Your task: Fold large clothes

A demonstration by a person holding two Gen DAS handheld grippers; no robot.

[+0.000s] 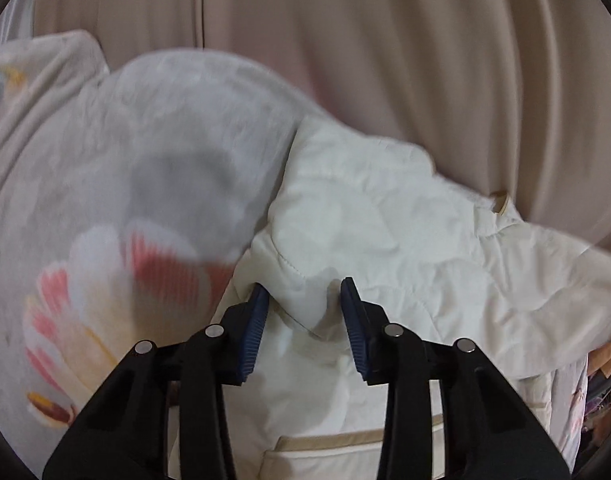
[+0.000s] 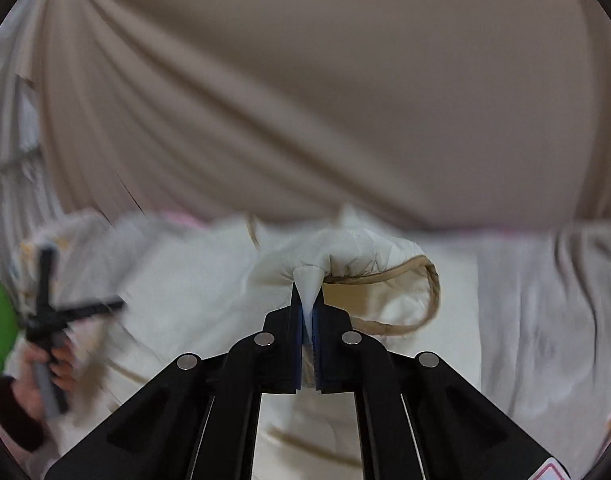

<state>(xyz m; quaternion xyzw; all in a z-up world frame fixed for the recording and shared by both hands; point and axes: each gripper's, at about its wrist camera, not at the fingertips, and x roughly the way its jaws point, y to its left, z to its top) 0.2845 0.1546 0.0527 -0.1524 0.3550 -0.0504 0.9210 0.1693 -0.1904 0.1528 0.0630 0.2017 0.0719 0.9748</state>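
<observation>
Clamped tight, the right claw (image 2: pixel 308 300) pinches a peak of the cream quilted jacket (image 2: pixel 185 280), the cloth squeezed up between its blue pads beside a tan-bound edge (image 2: pixel 421 300) that curls in a loop just to the right. Over in the left wrist view, the left claw (image 1: pixel 305 292) stands apart, its jaws straddling a stitched fold of the same jacket (image 1: pixel 385 220) without closing on it; whether the pads touch the cloth I cannot tell. Beyond both claws the garment sprawls rumpled over a flower-printed bedcover (image 1: pixel 85 200), with a plain beige curtain (image 2: pixel 345 100) hanging behind. In the right view, the person's left hand (image 2: pixel 45 372) shows blurred at the far left, gripping its tool. Judging by the puffed quilting and soft creases, the jacket is light, padded and limp, likely rather slick on its shell, so a thin pinch could slide out; a hold on the bound hem or a seam, where layers are thick and stitched, should be surer. Its bulk will spring back, so folds probably need pressing flat. No containers show in either view.
</observation>
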